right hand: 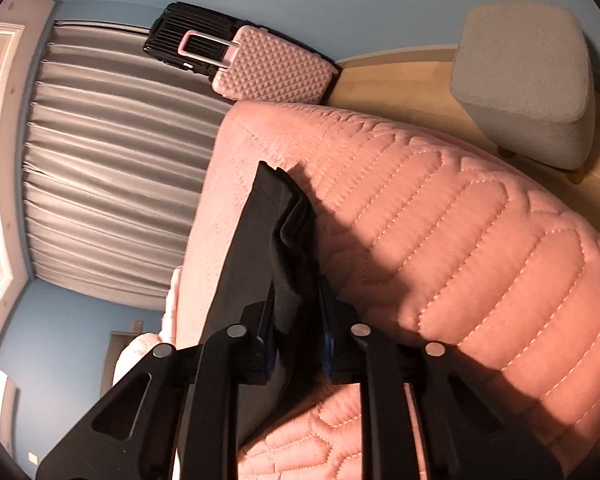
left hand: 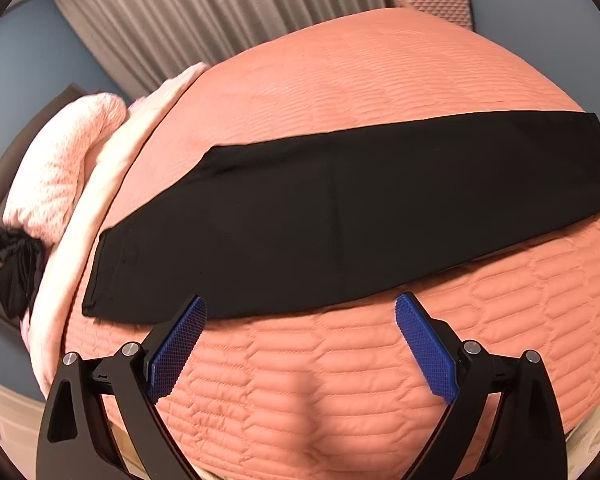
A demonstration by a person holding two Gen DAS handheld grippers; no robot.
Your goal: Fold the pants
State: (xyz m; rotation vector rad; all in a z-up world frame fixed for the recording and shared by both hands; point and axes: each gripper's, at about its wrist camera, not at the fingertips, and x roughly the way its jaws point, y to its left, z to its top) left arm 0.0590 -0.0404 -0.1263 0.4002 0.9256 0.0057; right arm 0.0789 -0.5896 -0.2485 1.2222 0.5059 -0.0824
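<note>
The long black fabric pants (left hand: 340, 216) lie flat as a band across the middle of the left wrist view, on the salmon-pink quilted bed cover (left hand: 340, 380), already doubled leg on leg as far as I can judge. The left gripper (left hand: 300, 320) is at the bottom centre of that view with its blue pads spread wide and nothing between them; it hangs just before the near edge of the pants. In the right wrist view, the right gripper (right hand: 296, 336) at the bottom centre is closed on one end of the pants (right hand: 260, 240), and a bunch of grey-black cloth stands up between the jaws.

The main risk, I think, is on the right side: the bite looks narrow and bunched, so some layers may slip out when the end is carried over, and the fold would then come crooked. If the left gripper closes too low, it could pinch the bed cover together with the pants and drag it. If it takes only the top layer, the legs will separate. The pants lie near the bed edge at the right of the left wrist view, so a strong pull may slide them off
</note>
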